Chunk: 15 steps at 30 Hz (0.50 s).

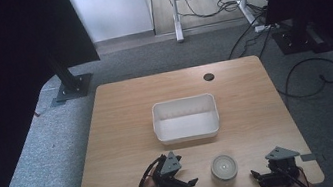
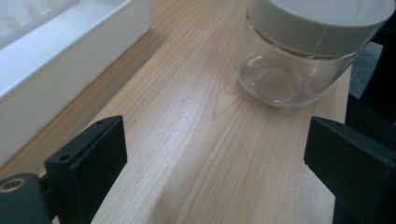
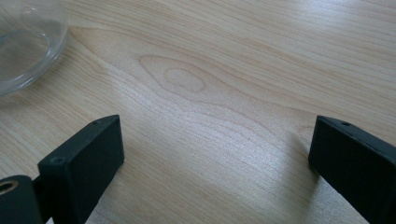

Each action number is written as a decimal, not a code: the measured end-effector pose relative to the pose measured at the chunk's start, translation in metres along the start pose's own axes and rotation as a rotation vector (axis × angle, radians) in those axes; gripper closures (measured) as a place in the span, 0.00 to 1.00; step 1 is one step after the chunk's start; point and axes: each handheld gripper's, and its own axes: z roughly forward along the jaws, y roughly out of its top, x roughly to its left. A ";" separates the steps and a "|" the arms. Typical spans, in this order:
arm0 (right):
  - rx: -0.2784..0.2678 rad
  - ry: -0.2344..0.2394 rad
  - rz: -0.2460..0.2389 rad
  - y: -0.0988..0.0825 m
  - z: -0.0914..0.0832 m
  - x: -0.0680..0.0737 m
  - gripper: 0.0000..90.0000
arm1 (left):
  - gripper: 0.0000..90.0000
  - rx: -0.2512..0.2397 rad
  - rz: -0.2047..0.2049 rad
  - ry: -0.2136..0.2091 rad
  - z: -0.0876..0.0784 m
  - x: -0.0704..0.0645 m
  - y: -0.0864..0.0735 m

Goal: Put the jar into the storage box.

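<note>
A clear glass jar [image 1: 224,168] with a white lid stands upright near the table's front edge, between the two grippers. In the left gripper view the jar [image 2: 299,51] is ahead and to the right, apart from the jaws. My left gripper [image 1: 187,185] is open, left of the jar, with bare wood between its jaws [image 2: 215,158]. My right gripper [image 1: 257,176] is open too, right of the jar. In the right gripper view, the jar's glass base [image 3: 23,46] shows at the upper left, and only tabletop lies between the jaws [image 3: 215,158].
A white rectangular bin [image 1: 188,131] sits mid-table beyond the jar, and its wall [image 2: 60,70] runs along the left of the left gripper view. A round cable hole [image 1: 208,76] marks the far side of the wooden table [image 1: 123,120]. Stands and cables lie on the floor.
</note>
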 end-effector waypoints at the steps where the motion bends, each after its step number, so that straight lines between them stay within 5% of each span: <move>1: 0.000 0.000 0.000 0.000 0.000 0.000 0.03 | 0.07 -0.001 0.008 -0.006 0.003 -0.002 0.002; 15: 0.000 0.000 0.000 0.000 0.000 0.000 0.03 | 0.06 0.005 0.047 -0.068 0.021 -0.017 0.013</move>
